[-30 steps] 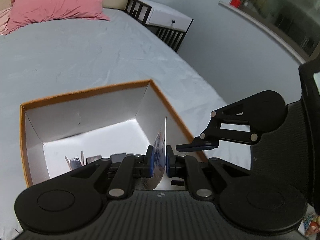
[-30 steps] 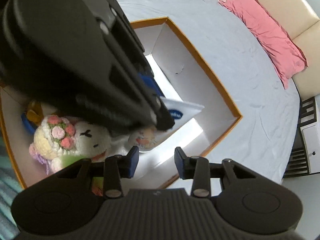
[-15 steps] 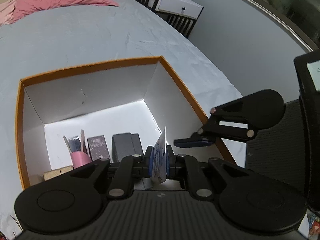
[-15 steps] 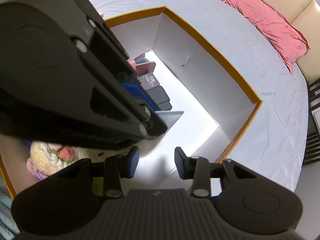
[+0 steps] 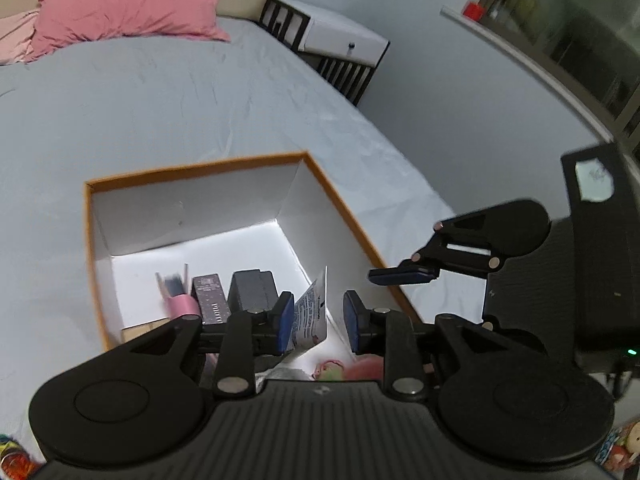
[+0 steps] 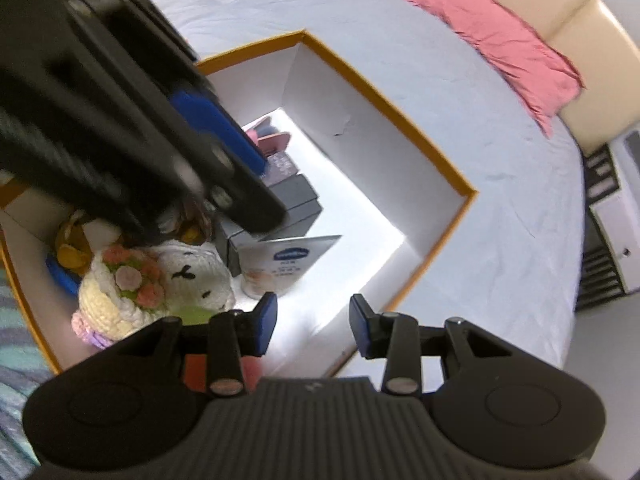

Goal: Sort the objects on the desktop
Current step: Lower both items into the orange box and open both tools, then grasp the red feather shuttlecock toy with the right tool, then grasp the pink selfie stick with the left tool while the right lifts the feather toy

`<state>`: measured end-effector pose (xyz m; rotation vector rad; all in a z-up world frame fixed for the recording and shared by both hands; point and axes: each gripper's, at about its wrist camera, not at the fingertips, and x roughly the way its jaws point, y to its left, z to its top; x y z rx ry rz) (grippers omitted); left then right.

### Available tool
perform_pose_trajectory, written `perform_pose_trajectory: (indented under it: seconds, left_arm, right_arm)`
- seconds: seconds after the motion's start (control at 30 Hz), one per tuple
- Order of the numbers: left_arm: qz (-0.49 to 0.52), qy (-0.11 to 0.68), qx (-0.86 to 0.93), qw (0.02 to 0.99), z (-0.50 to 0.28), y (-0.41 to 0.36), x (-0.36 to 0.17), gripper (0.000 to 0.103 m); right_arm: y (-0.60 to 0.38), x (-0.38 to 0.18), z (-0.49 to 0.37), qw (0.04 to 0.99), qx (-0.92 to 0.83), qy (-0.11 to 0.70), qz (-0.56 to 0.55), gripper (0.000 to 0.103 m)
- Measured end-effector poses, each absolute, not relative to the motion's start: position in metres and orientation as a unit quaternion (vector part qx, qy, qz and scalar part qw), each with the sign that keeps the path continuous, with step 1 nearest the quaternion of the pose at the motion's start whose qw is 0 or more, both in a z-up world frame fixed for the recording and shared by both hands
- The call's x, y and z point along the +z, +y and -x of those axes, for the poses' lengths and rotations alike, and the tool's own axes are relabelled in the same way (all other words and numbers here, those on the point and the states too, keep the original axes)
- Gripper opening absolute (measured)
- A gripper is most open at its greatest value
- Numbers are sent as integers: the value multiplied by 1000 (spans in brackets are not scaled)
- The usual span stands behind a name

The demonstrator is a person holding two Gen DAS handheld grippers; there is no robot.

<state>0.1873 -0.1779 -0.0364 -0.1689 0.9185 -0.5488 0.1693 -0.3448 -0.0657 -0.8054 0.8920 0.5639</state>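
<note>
An orange-rimmed white box [image 5: 344, 208] [image 6: 400, 116] lies on the bed. A white tube with a blue logo [image 5: 312, 312] [image 6: 286, 264] stands in it, tail up. My left gripper [image 5: 318, 320] is open above the box, the tube leaning by its left pad, no longer clamped. It shows as the large dark arm in the right wrist view [image 6: 224, 196]. My right gripper [image 6: 314, 326] is open and empty over the box's near edge; it shows in the left wrist view [image 5: 404, 274].
In the box are a grey box [image 5: 254, 288] [image 6: 292, 196], a dark purple carton [image 5: 210, 300], a pink holder [image 5: 182, 306] and a crocheted rabbit toy [image 6: 160, 284]. Around it lie the grey bed sheet [image 5: 160, 112], a pink pillow [image 5: 124, 12] and a nightstand [image 5: 340, 44].
My left gripper has opened and let go of the tube, which now stands in the box. The left gripper has risen and pulled back a little. The right gripper stayed open.
</note>
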Motion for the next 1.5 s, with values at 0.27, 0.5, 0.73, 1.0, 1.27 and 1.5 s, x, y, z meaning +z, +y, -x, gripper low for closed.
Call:
perform_pose_trajectory:
  seconds: [0.27,0.5,0.73,1.0,1.27,1.5]
  left_arm:
    - [76,397,-227,886,-150,-118,9,30]
    - [66,418,-123,898,-123,-41,12,31]
    - [112,461,-61,878,-100,31,-17,31]
    - [149,481,-33,863,-87,86,-48,31]
    - [173,497,-44,849,-97,106,-68,31]
    - [177,509,-46,841,-113,123,-75,31]
  right_arm:
    - [-331,-23,-132,846,247,382,279,41]
    - [-273,-15,-103,867,288,361,188,41]
    - [-187,-55,-85,847,328,391,150,45]
    - [-123,-123,-88,834,302,449,111,60]
    - [-100,-160,-112,817,293,476,143,66]
    - [-97,-169,-115,802,325,482,140,8]
